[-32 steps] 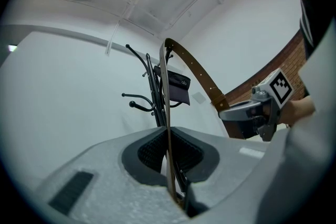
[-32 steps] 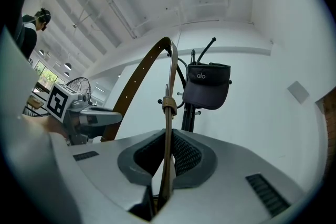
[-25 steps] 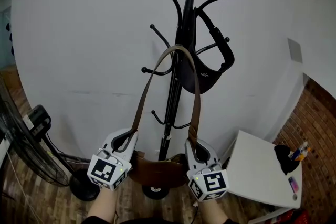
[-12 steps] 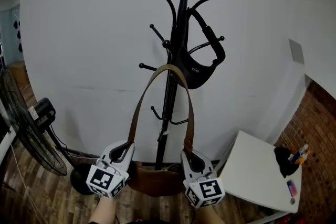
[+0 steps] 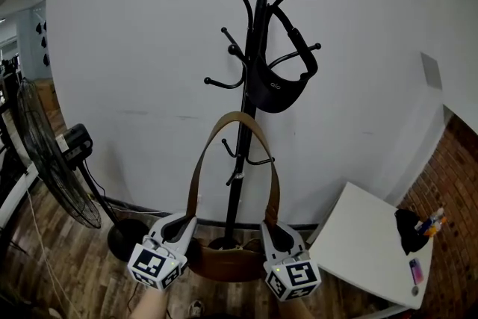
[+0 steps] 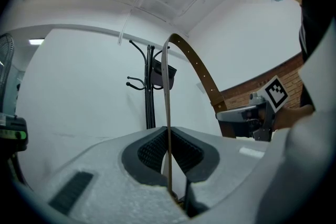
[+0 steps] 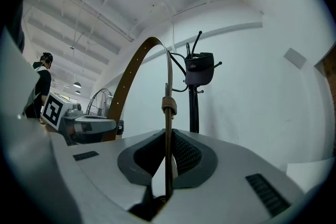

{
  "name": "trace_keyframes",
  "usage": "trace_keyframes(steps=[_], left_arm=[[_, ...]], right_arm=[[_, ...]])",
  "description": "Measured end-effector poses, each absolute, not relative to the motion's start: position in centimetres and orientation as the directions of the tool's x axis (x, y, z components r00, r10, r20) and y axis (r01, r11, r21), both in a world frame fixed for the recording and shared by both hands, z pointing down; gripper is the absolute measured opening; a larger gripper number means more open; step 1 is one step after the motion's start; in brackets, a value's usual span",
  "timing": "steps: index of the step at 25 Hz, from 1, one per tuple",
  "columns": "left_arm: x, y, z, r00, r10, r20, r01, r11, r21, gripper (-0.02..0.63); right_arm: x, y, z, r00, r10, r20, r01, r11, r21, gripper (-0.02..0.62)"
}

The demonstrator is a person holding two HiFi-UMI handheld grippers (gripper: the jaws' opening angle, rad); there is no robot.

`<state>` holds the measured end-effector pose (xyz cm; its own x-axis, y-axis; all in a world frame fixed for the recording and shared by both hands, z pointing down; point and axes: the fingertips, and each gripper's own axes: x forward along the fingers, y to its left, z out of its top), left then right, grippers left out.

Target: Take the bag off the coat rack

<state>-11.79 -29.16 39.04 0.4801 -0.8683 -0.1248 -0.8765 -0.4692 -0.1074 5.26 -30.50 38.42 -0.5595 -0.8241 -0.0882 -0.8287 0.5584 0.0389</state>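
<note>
A brown leather bag (image 5: 228, 262) hangs between my two grippers by its long brown strap (image 5: 237, 116). The strap arches free in the air in front of the black coat rack (image 5: 254, 26) and rests on no hook. My left gripper (image 5: 178, 225) is shut on the strap's left side (image 6: 167, 113), close above the bag. My right gripper (image 5: 275, 232) is shut on the strap's right side (image 7: 167, 128), just under its leather loop. A second bag, black (image 5: 278, 86), still hangs on the rack's upper hooks. The rack (image 7: 194, 107) stands well behind the strap in both gripper views.
A standing fan (image 5: 56, 160) with its round base is at the left, on the wood floor. A white table (image 5: 358, 235) at the lower right carries a dark object (image 5: 409, 224) and pens. A brick wall (image 5: 452, 175) is at the right. A person (image 7: 42, 81) stands far off.
The strap's top loop has come off the rack's hook and moved down and away. Rack and wall now look farther off. Both grippers keep their hold on the strap.
</note>
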Motion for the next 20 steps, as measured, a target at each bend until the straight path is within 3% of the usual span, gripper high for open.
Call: trace_keyframes(steps=[20], left_arm=[[-9.0, -21.4, 44.6, 0.418, -0.908, -0.026, -0.908, -0.417, -0.035, 0.019]], right_arm=[[7.8, -23.9, 44.5, -0.631, -0.774, 0.040, -0.775, 0.631, -0.014, 0.028]])
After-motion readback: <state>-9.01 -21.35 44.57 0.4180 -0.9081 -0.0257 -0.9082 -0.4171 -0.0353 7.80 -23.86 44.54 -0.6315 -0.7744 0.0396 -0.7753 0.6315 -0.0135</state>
